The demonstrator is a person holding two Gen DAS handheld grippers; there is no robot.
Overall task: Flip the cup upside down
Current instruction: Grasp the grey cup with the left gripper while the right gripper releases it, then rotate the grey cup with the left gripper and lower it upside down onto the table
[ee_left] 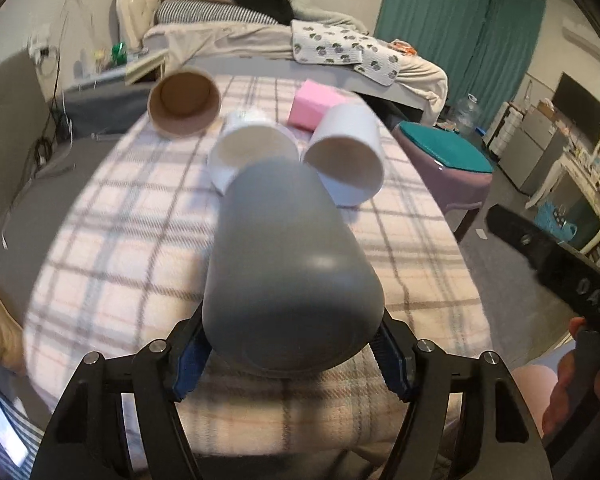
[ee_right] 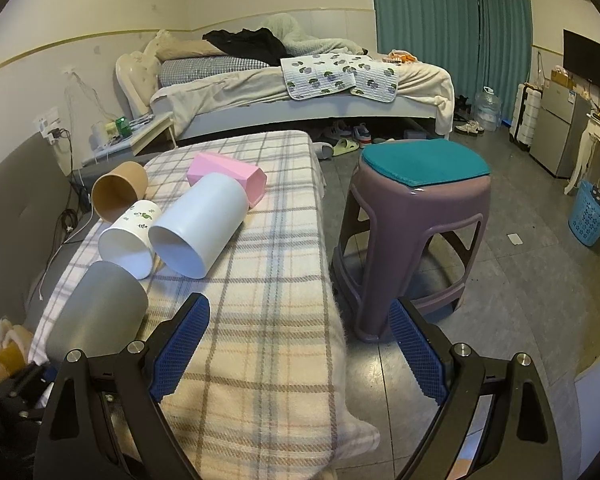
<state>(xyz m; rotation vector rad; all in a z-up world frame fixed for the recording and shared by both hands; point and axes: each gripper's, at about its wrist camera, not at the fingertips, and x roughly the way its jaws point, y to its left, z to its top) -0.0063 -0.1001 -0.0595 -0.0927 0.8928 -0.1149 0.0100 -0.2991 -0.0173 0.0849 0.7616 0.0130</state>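
My left gripper (ee_left: 290, 354) is shut on a grey cup (ee_left: 288, 268) and holds it above the plaid-covered table (ee_left: 112, 248), its closed base toward the camera. The grey cup also shows in the right wrist view (ee_right: 100, 312) at lower left. Beyond it several cups lie on their sides: a brown paper cup (ee_left: 184, 102) (ee_right: 118, 196), a white leaf-print cup (ee_left: 252, 148) (ee_right: 130, 236), a plain white cup (ee_left: 346, 156) (ee_right: 198, 224) and a pink hexagonal cup (ee_left: 316, 106) (ee_right: 232, 178). My right gripper (ee_right: 300, 344) is open and empty over the table's right edge.
A purple stool (ee_right: 416, 232) with a teal cushion stands just right of the table. A bed (ee_right: 300, 84) runs along the far wall. A blue basket (ee_right: 590, 212) and a fridge (ee_right: 556, 128) stand far right. Cables hang at the left (ee_right: 60, 216).
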